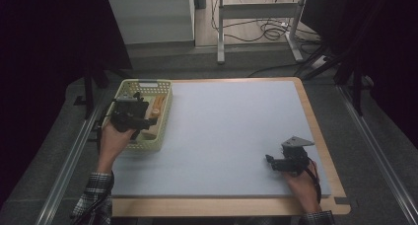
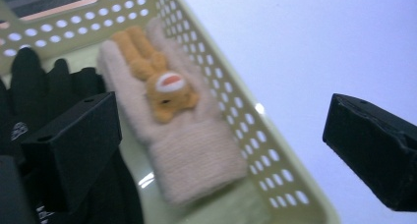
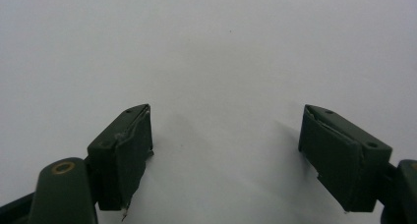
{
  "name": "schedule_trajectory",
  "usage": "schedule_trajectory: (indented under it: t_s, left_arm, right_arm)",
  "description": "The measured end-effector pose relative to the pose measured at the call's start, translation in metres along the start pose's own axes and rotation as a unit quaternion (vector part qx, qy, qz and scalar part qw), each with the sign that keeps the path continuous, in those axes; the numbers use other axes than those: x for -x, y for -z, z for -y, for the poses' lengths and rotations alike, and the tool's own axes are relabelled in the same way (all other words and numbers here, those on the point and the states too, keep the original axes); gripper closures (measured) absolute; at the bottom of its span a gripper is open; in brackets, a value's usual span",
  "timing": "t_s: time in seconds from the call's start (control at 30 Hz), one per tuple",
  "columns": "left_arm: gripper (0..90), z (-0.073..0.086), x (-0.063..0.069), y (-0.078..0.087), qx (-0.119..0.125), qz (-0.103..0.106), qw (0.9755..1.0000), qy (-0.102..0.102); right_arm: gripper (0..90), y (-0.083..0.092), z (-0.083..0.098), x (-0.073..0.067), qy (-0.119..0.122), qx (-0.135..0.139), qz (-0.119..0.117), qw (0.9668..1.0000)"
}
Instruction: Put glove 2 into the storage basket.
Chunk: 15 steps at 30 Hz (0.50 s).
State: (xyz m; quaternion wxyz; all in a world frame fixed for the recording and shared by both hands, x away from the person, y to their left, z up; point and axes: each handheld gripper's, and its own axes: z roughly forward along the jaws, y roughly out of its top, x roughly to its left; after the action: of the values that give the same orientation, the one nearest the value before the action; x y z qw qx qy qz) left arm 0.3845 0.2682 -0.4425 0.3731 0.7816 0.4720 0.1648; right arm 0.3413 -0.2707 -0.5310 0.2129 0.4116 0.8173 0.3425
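**Recording bench in a lab-style workroom**

A pale work mat (image 1: 231, 136) covers a wood-edged table (image 1: 323, 151) ringed by dark curtains (image 1: 44, 62) and metal floor rails (image 1: 69, 161). Behind it, loose cables (image 1: 268, 30) trail across the floor beneath a metal-legged desk (image 1: 221, 32).

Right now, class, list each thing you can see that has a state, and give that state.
Left gripper: open, above the basket, holding nothing.
Right gripper: open, empty, over bare table.
Basket: upright, holding gloves.
Pink glove: lying flat in the basket.
Black glove: lying beside it.
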Motion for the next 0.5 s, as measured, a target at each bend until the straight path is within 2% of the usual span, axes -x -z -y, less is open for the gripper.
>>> schedule_trajectory:
  t_s: [0.33, 0.5]
  left_arm:
    - [1.0, -0.001, 0.025, -0.003, 0.008, 0.012, 0.9994, -0.031]
    - [0.2, 0.0, 0.045, -0.009, 0.013, 0.023, 0.9984, -0.049]
  right_arm:
    - [20.3, 0.0, 0.0, 0.0, 0.001, 0.001, 0.0, 1.0]
    - [20.3, 0.0, 0.0, 0.0, 0.001, 0.0, 0.0, 1.0]
